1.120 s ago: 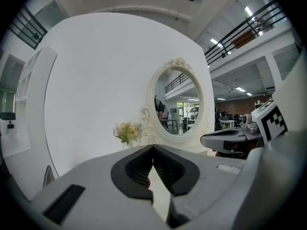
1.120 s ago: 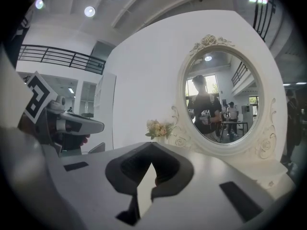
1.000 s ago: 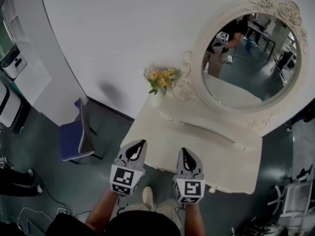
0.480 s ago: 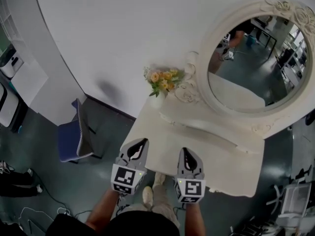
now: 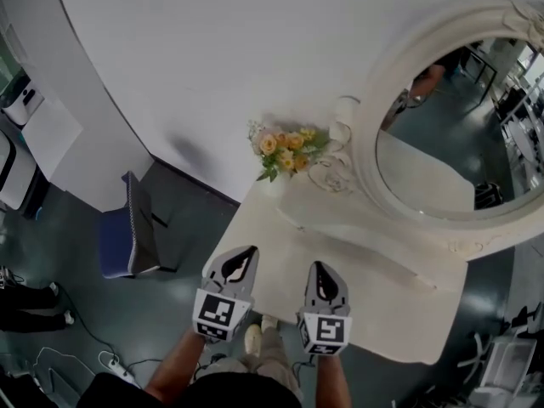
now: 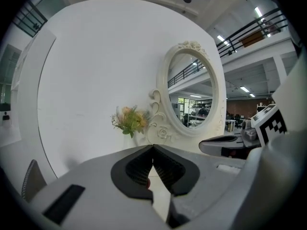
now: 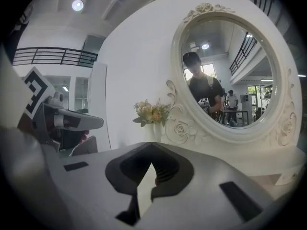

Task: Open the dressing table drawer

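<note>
Left claw (image 5: 245, 252), right claw (image 5: 320, 267): jaws together, nothing held, side by side over near edge of surface (image 5: 382, 304); flowers (image 5: 287, 147), mirror (image 5: 433, 155) behind.

Dressing table (image 5: 399, 308): cream-white, smooth top w/ curved front edge, seen from above; back set vs white wall (image 5: 212, 58); low raised ledge (image 5: 365, 238) along rear; oval mirror (image 5: 442, 143) in ornate carved frame upright behind it; drawer front not visible in any view, so open/shut can't tell.
</note>
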